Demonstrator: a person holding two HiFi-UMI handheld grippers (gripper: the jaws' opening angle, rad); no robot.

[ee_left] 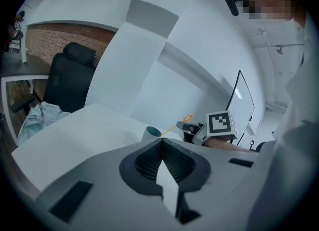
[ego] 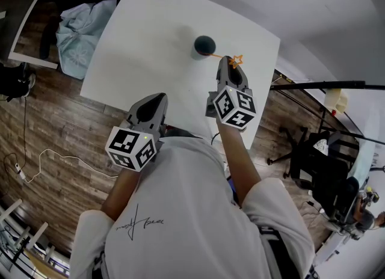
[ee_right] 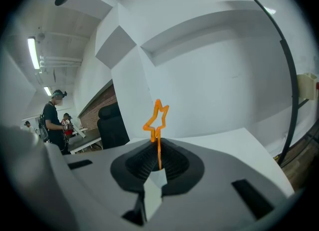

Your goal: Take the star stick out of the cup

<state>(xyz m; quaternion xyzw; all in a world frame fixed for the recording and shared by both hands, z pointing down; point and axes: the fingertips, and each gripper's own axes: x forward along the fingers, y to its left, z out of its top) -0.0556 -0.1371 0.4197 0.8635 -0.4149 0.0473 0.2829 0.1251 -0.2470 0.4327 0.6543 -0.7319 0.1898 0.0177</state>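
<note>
A dark round cup (ego: 204,45) stands on the white table (ego: 138,49), toward its far right side. The orange star stick (ego: 236,60) slants from the cup's rim out to the right, star end up. My right gripper (ego: 227,66) is shut on the thin stick just below the star. In the right gripper view the star (ee_right: 157,117) rises straight above the closed jaws (ee_right: 158,145). My left gripper (ego: 154,104) hovers at the table's near edge, shut and empty. The left gripper view shows the cup (ee_left: 150,133), the star (ee_left: 187,119) and the right gripper (ee_left: 193,128) beyond its own closed jaws (ee_left: 161,141).
A pale blue cloth (ego: 81,26) lies heaped beside the table's left edge. A black office chair (ee_left: 70,78) stands past the far corner. Stands and another chair (ego: 313,151) crowd the right side. A white cable (ego: 36,166) runs over the wooden floor. People stand far off (ee_right: 52,120).
</note>
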